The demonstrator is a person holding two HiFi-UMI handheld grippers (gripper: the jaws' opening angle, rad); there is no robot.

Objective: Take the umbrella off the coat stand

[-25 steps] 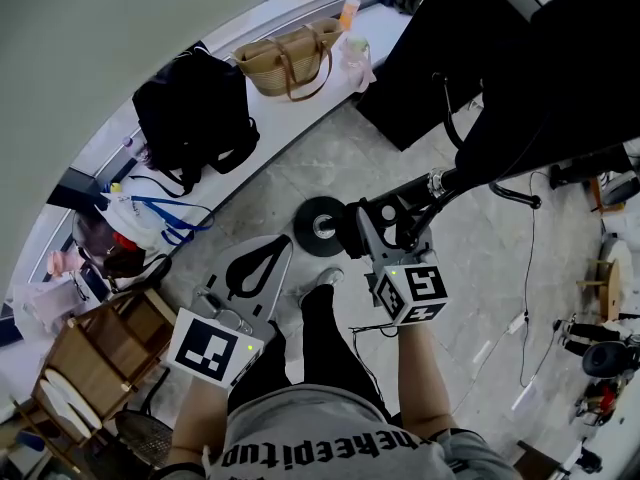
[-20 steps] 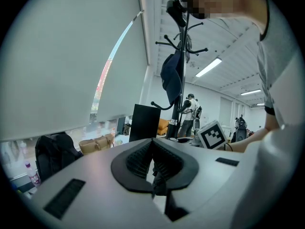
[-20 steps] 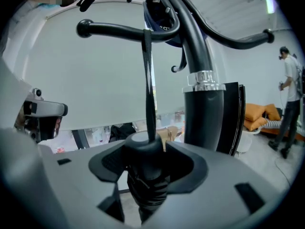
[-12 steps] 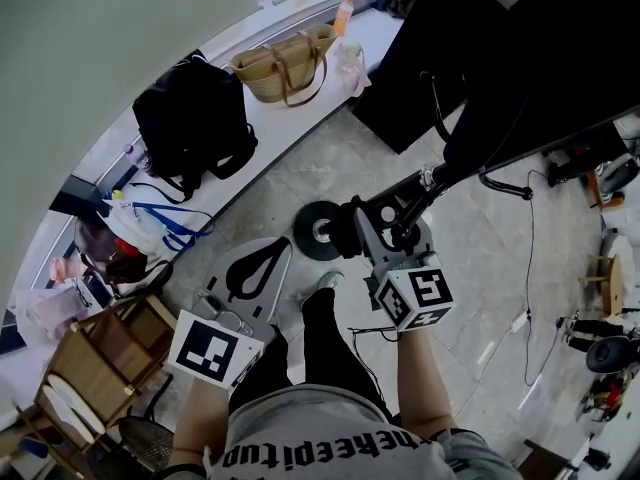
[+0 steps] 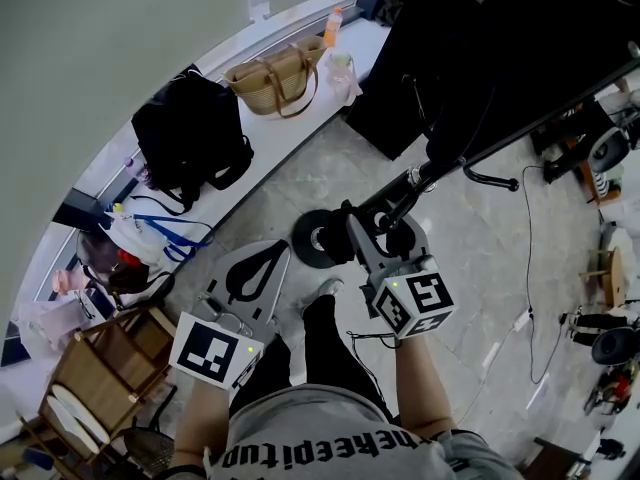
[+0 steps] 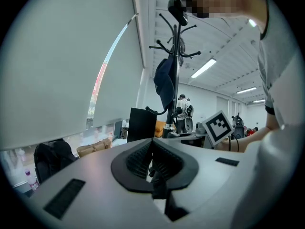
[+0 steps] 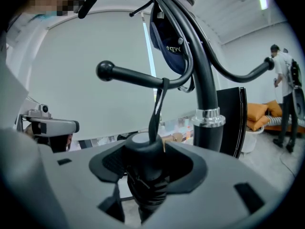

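Reference: white window ledge [image 5: 275,128], running under the pale roller blind [image 5: 100,48]. On the ledge I see a black backpack [image 5: 190,133], a tan woven handbag [image 5: 275,76] beside it, and an orange bottle [image 5: 332,25] toward the far end. Grey marbled floor [image 5: 480,258] lies below the ledge. A wooden chair [image 5: 95,368] stands near its close end. Ceiling strip lights [image 6: 204,68] are lit. I cannot place the orange sofa [image 7: 268,112] against the ledge.

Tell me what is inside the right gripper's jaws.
A black umbrella handle, its strap looped over a coat stand hook. The right gripper covers the rest below.
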